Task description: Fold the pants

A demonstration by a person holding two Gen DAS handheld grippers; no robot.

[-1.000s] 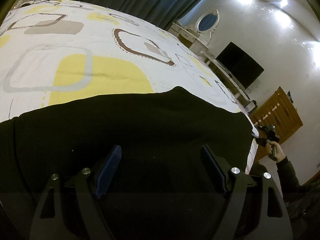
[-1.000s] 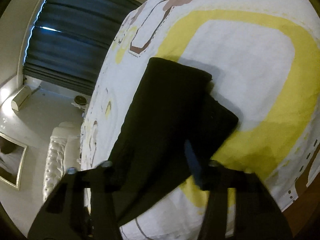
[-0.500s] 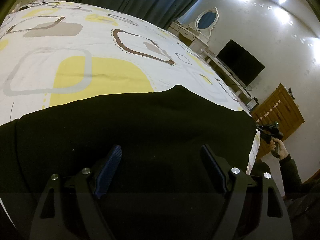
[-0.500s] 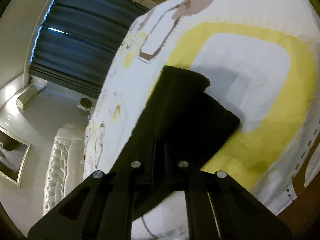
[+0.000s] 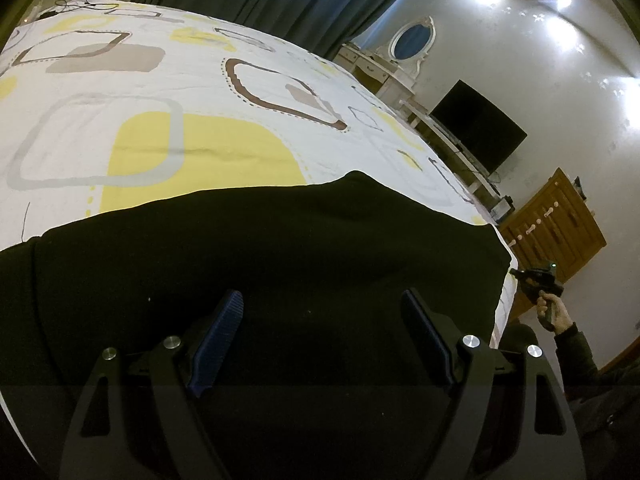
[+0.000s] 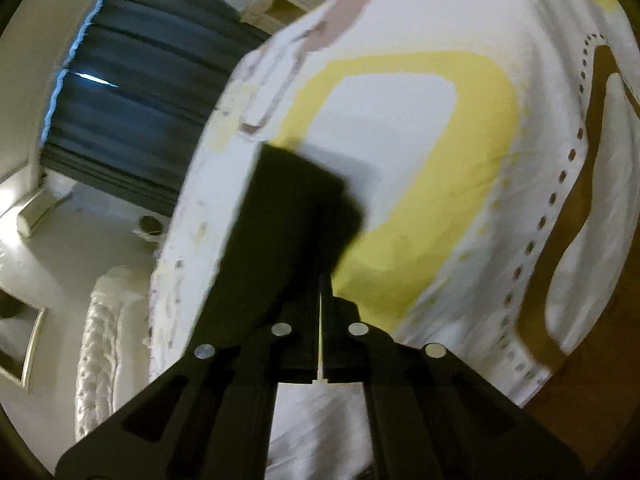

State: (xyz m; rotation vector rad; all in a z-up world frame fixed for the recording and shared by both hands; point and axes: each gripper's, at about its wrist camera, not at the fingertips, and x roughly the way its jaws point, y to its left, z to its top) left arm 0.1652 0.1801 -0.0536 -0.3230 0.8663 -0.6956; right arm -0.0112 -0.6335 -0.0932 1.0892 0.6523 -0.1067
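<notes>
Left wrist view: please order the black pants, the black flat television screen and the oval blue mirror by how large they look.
1. Black pants, largest, though nearest the camera.
2. Black flat television screen.
3. Oval blue mirror, smallest.

The left gripper (image 5: 322,312) is showing matte black linkage arms studded with round silver screws, and its fingers (image 5: 218,332) are wearing ribbed dark-blue pads — one each side. The right gripper (image 6: 321,300) is showing the same black frame with four silver screws and a pale strip running down its centre. The right hand (image 5: 554,314) is showing bare skin above a dark sleeve.
</notes>
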